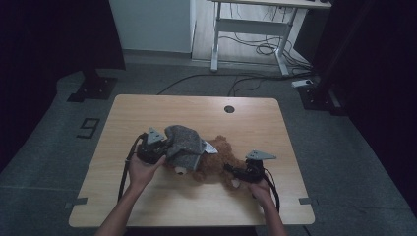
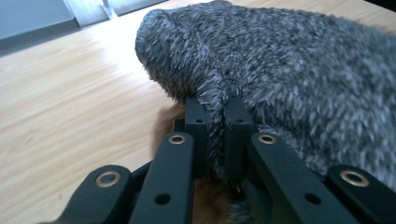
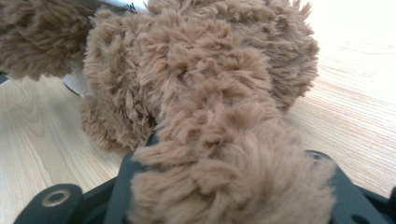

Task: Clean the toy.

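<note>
A brown plush bear [image 1: 223,160] lies on the wooden table [image 1: 196,110], near its front middle. A grey fuzzy garment [image 1: 184,142] covers the bear's left part. My left gripper [image 1: 166,151] is at the garment's left edge. In the left gripper view the jaws pinch a fold of the grey fabric [image 2: 289,70] between the pads [image 2: 196,116]. My right gripper [image 1: 237,173] is at the bear's right end, shut on a furry brown limb [image 3: 210,121] that hides most of the jaws.
A round cable hole [image 1: 229,109] sits in the table's far side. Beyond the table stand a white-legged desk [image 1: 246,27] with floor cables [image 1: 258,48], and black stand bases at left [image 1: 93,88] and right [image 1: 314,93].
</note>
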Demonstrator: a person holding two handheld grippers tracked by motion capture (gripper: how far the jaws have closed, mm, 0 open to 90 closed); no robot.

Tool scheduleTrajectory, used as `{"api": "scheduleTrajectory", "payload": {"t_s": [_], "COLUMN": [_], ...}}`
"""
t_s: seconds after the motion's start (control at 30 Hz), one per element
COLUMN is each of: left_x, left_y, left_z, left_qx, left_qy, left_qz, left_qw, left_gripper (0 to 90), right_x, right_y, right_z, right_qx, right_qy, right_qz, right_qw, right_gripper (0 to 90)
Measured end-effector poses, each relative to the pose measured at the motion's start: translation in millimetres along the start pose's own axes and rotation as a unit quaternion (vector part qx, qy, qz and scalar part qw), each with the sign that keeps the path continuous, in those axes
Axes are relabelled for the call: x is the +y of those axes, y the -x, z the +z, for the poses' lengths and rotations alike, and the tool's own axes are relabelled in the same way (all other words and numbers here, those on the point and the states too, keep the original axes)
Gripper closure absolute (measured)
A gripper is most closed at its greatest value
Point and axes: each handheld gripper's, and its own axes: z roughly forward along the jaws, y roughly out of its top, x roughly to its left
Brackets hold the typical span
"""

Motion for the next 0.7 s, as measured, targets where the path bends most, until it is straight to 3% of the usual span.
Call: {"api": "scheduleTrajectory", "payload": {"t_s": [0.23,0.4,0.57,0.7], "left_x": [-21.3,-41.9,-60.7,-60.9], "left_y": [-20.2,-32.0,-35.0,-27.7], "left_z": [-2.0,5.3,19.9,27.5], "left_qx": [0.01,0.006,-0.024,-0.055], "left_qy": [-0.014,-0.039,-0.056,-0.044], "left_qz": [-0.029,-0.054,-0.085,-0.092], "left_qw": [0.9994,0.9978,0.9945,0.9932], "left_gripper": [82.9,82.9,82.8,83.3], "right_x": [-0.1,-0.2,-0.3,0.6], "right_y": [0.2,0.3,-0.3,-3.5], "right_z": [0.1,0.1,0.3,2.8], "right_qx": [0.002,0.006,0.015,0.017], "right_qy": [-0.001,-0.004,-0.009,-0.007], "right_qz": [0.002,0.005,0.006,-0.007], "right_qw": [1.0,1.0,0.9998,0.9998], "right_gripper": [58.8,58.7,58.7,59.4]}}
